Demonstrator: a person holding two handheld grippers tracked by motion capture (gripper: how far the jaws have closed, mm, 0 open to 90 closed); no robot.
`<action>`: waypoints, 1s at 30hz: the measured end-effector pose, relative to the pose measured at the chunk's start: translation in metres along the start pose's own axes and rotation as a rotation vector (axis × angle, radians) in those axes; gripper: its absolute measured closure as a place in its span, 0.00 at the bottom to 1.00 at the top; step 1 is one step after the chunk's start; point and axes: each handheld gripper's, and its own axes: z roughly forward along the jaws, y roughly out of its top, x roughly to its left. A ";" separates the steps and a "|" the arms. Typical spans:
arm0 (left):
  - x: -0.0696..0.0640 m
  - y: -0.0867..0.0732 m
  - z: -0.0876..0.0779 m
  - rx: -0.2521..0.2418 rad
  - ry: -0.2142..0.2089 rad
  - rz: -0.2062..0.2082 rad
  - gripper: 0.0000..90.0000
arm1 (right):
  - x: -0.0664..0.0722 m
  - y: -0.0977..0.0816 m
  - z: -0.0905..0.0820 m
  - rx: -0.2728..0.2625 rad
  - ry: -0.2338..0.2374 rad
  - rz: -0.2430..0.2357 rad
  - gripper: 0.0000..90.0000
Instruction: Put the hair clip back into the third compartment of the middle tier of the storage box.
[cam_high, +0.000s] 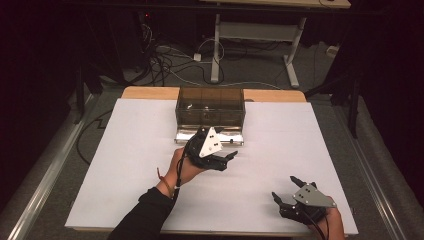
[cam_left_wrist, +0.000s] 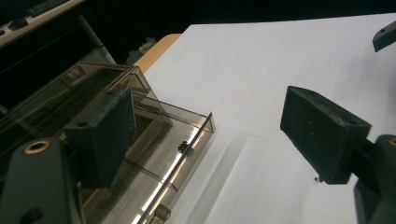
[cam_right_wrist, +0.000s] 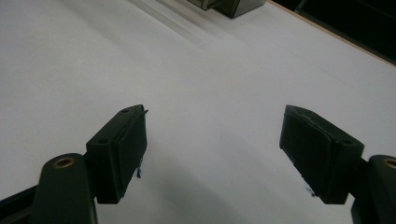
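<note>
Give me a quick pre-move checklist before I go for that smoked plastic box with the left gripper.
1. Left gripper open: ok, jaws wide apart in the left gripper view.
2. Left gripper empty: ok, nothing between its pads.
3. Smoked plastic box within reach: ok, just beyond the left gripper.
4. Box drawer state: ok, pulled out at the front, small dark item inside.
5. Right gripper out of the way: ok, open and empty, near the table's front right.
6. Drawer moves freely: cannot tell.
</note>
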 end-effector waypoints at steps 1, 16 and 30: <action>0.000 0.000 -0.001 -0.002 -0.004 -0.003 0.19 | 0.000 0.000 0.000 0.000 0.001 0.001 0.26; -0.002 -0.009 -0.022 -0.003 -0.001 0.018 0.19 | 0.000 0.000 0.000 0.001 0.002 0.002 0.26; -0.006 -0.018 -0.040 0.000 -0.015 0.027 0.19 | 0.002 0.001 0.001 0.004 0.005 -0.003 0.26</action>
